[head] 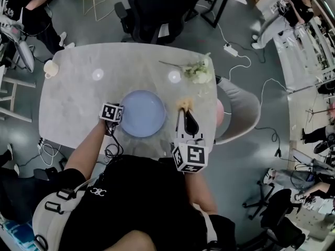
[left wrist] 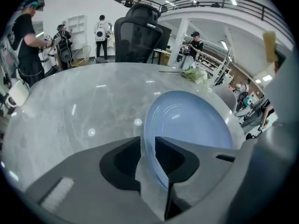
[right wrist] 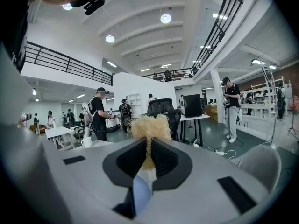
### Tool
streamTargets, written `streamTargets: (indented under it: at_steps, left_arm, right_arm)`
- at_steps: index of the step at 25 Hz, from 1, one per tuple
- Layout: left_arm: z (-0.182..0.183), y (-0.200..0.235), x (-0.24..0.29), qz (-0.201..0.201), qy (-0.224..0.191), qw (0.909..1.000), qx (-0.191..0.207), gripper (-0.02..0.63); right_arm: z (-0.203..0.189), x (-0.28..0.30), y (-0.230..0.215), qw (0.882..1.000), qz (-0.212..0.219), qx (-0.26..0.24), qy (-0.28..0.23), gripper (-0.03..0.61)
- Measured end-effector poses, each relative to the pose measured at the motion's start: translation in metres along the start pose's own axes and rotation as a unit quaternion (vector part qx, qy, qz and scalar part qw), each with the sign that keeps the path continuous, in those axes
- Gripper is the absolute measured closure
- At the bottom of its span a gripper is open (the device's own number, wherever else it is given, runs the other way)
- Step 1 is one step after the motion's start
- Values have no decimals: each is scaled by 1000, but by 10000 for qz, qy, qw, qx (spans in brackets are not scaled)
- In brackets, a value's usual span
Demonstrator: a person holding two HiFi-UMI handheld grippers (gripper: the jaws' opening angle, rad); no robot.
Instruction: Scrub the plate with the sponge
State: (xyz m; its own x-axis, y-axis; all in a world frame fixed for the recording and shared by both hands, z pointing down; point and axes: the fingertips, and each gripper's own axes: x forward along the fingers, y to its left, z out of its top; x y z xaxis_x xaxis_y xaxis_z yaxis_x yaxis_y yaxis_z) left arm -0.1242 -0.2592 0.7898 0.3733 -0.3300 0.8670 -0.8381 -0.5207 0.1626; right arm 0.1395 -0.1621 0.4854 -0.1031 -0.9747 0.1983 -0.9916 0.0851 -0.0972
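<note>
A pale blue plate [head: 142,113] lies flat on the marble table [head: 78,98], right in front of me. My left gripper [head: 121,115] is at the plate's left edge. In the left gripper view the plate [left wrist: 191,120] has its rim running between the jaws of the left gripper [left wrist: 147,141], which stand wider than the thin rim. My right gripper [head: 184,113] is right of the plate and shut on a frizzy yellow sponge [head: 184,104]. In the right gripper view the sponge [right wrist: 149,125] sticks out past the tips of the right gripper [right wrist: 149,146], which tilts up towards the ceiling.
A bunch of pale flowers [head: 199,71] lies at the table's far right, and a white cup [head: 51,68] sits at its far left edge. A black office chair [head: 157,9] stands beyond the table and a grey chair [head: 242,109] at its right. People stand around the hall.
</note>
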Motion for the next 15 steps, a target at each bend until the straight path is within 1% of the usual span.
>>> streamTargets:
  at_steps: [1, 2, 4, 6, 8, 10, 15]
  left_arm:
    - [-3, -1, 2, -44, 33, 9999, -155, 513]
    - [-4, -1, 4, -74, 41, 9995, -303, 548]
    - [-3, 0, 3, -127, -40, 9982, -579, 565]
    - [1, 0, -1, -212, -226, 9960, -836, 577]
    - [5, -2, -9, -282, -452, 9935, -1010, 588]
    - [9, -5, -16, -283, -626, 9924, -1017, 594]
    - [21, -17, -33, -221, -875, 9932, -729, 595]
  right_arm:
    - [-1, -1, -1, 10000, -4, -3, 4, 545]
    - [-1, 0, -1, 10000, 0, -7, 4, 545]
    - [-1, 2, 0, 10000, 18, -11, -3, 545]
    - [-2, 3, 4, 10000, 48, -15, -4, 545]
    - [-4, 3, 8, 9999, 97, -25, 6, 545]
    - [-5, 3, 10, 9999, 154, -37, 16, 545]
    - [-4, 6, 16, 9995, 296, -82, 4, 545]
